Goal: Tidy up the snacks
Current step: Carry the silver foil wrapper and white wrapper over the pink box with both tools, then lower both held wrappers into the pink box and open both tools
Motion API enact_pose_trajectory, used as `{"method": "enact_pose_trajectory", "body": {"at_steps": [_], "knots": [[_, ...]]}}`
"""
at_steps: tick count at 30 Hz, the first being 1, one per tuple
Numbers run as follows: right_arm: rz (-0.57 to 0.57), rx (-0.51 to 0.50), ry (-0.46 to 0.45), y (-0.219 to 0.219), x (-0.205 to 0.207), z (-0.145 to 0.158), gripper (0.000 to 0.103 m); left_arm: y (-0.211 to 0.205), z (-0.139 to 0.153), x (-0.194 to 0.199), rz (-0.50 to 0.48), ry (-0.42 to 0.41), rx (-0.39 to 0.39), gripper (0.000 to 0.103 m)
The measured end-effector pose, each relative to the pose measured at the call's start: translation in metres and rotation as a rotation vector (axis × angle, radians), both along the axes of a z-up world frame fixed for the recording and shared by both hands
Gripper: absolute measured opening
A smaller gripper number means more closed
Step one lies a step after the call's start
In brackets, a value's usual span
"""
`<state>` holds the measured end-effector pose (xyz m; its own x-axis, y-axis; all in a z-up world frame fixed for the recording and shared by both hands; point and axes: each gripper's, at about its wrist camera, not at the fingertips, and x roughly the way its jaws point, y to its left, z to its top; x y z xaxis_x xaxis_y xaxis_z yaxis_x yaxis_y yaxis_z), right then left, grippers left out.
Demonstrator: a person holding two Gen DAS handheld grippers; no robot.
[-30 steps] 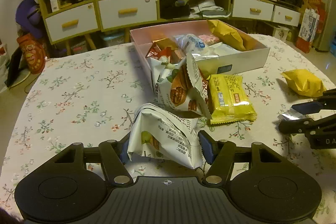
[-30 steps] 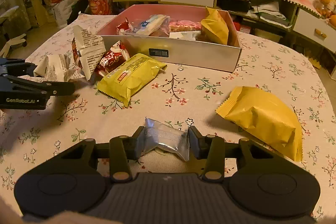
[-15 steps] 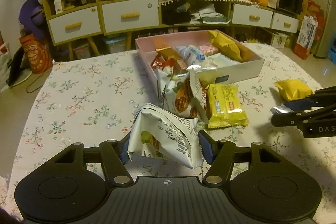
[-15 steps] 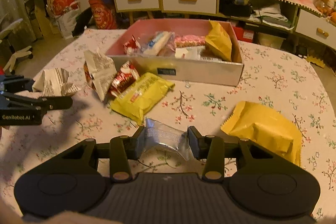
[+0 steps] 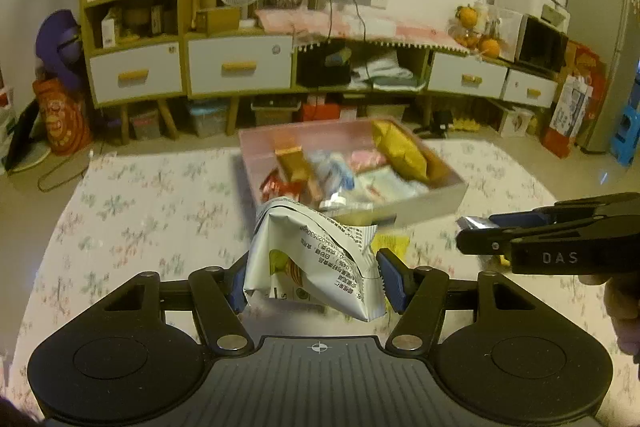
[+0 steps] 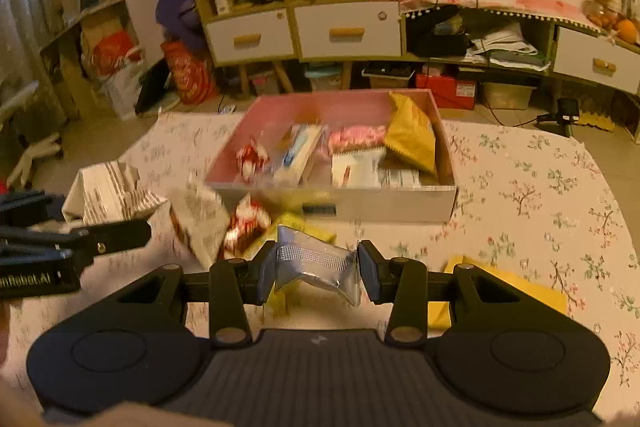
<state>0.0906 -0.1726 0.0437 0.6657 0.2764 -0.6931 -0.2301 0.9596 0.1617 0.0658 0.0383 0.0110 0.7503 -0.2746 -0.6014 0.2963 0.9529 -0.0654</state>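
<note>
Silver foil packet (image 6: pixel 316 269) sits pinched in the right tongs (image 6: pixel 318 273), carried above the table (image 6: pixel 540 195); the left tongs (image 5: pixel 314 277) clench a white packet (image 5: pixel 316 259) the same way. Beyond both tips lies the pink box (image 6: pixel 340 203), already crowded on its far right with a yellow bag (image 6: pixel 410 137). Best, I judge, to bring each packet over the near wall, lower it into a gap, and only then let go. More snacks lie just short of the box.
</note>
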Motion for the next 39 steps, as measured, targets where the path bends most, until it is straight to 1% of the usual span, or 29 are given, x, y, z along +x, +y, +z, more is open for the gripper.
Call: {"method": "enact_pose_trajectory", "body": {"at_steps": [4, 9, 14, 17, 21, 24, 27, 29, 30, 32, 39], "knots": [[0.000, 0.004, -0.004, -0.001, 0.017, 0.003, 0.040, -0.005, 0.008, 0.016, 0.003, 0.002, -0.018, 0.061], [0.004, -0.023, -0.019, 0.002, 0.038, 0.003, 0.040, -0.017, 0.019, 0.042, -0.017, -0.020, 0.031, 0.061], [-0.005, -0.001, -0.028, 0.003, 0.070, 0.008, 0.040, -0.027, 0.021, 0.077, -0.015, -0.009, 0.049, 0.061], [-0.026, 0.016, -0.029, -0.001, 0.087, 0.008, 0.040, -0.032, 0.015, 0.098, -0.013, -0.004, 0.091, 0.061], [-0.048, 0.014, -0.020, -0.006, 0.112, 0.004, 0.040, -0.037, 0.001, 0.124, 0.004, 0.001, 0.140, 0.062], [-0.052, 0.016, -0.007, -0.005, 0.124, -0.001, 0.040, -0.038, -0.012, 0.141, 0.015, 0.005, 0.159, 0.062], [-0.062, -0.002, 0.003, 0.000, 0.139, -0.009, 0.040, -0.038, -0.024, 0.155, 0.027, 0.027, 0.156, 0.062], [-0.069, -0.011, 0.011, 0.003, 0.147, -0.013, 0.040, -0.038, -0.032, 0.162, 0.022, 0.035, 0.170, 0.062], [-0.060, -0.015, 0.048, 0.004, 0.149, -0.015, 0.040, -0.039, -0.035, 0.164, 0.016, 0.037, 0.180, 0.062], [-0.057, -0.025, 0.055, 0.008, 0.154, -0.019, 0.040, -0.039, -0.041, 0.169, 0.005, 0.040, 0.199, 0.062], [-0.068, -0.059, 0.074, 0.014, 0.164, -0.028, 0.040, -0.038, -0.052, 0.177, -0.021, 0.052, 0.216, 0.063]]}}
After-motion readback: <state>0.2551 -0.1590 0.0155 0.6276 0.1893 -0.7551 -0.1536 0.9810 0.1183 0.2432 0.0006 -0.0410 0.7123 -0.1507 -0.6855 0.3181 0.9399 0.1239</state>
